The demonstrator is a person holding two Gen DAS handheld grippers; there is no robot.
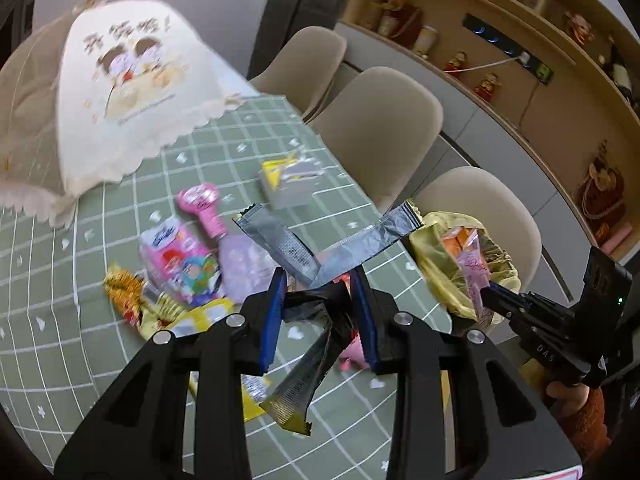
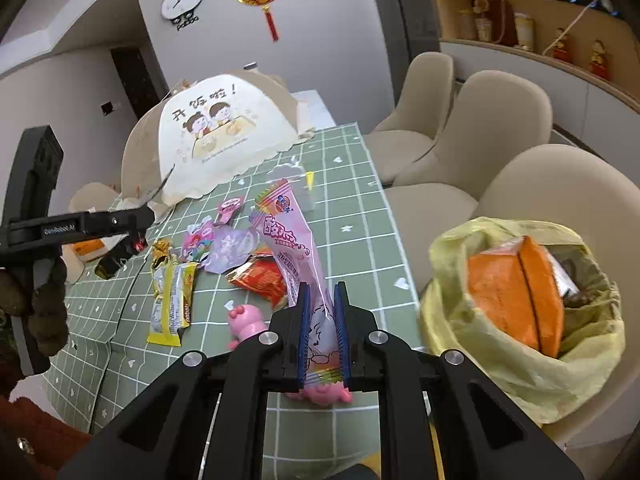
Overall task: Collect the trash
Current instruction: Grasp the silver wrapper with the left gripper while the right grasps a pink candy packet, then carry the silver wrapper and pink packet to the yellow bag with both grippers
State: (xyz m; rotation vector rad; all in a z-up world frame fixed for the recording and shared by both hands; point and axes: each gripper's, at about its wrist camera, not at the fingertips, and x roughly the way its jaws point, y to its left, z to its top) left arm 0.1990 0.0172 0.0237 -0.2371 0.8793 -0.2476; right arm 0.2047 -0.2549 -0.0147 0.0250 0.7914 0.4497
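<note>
Gripping a bunch of silver-and-black foil wrappers (image 1: 320, 264) between the blue pads, the left gripper (image 1: 320, 304), nearest the lens in its own view; strips splaying toward ten and two o'clock, one tail dangling toward six. Hovering above the green checked tablecloth (image 1: 48, 320), clear of the litter beneath.

Lying from nine o'clock inward, in the left view: a gold-and-red wrapper (image 1: 124, 292), a pink cartoon tissue pack (image 1: 180, 264), a pink bottle-shaped packet (image 1: 204, 208), a lilac pouch (image 1: 244, 260); further off at twelve, a yellow-and-white carton (image 1: 288, 180), blurred. Sitting at three o'clock, the yellow-lined trash bag (image 1: 440, 276), mouth open, orange packaging already inside.

Clamping a tall pink snack bag (image 2: 296, 256) by its lower end, the right gripper (image 2: 322, 336), the bag standing upright toward twelve. Lying at nine o'clock in the right view, a yellow bar wrapper (image 2: 172, 300); nearer centre, a red packet (image 2: 264, 280) and a pink pig toy (image 2: 246, 320). Gaping at three o'clock, the trash bag (image 2: 500, 372), just beside the table edge.

Seemingly mid-carry for both loads, pickup done, drop not yet made. Next, probably: swinging each load toward three o'clock, centring it over the bag mouth, then parting the fingers. Minding the long wrapper tails, likely to snag on the rim or hang outside.
</note>
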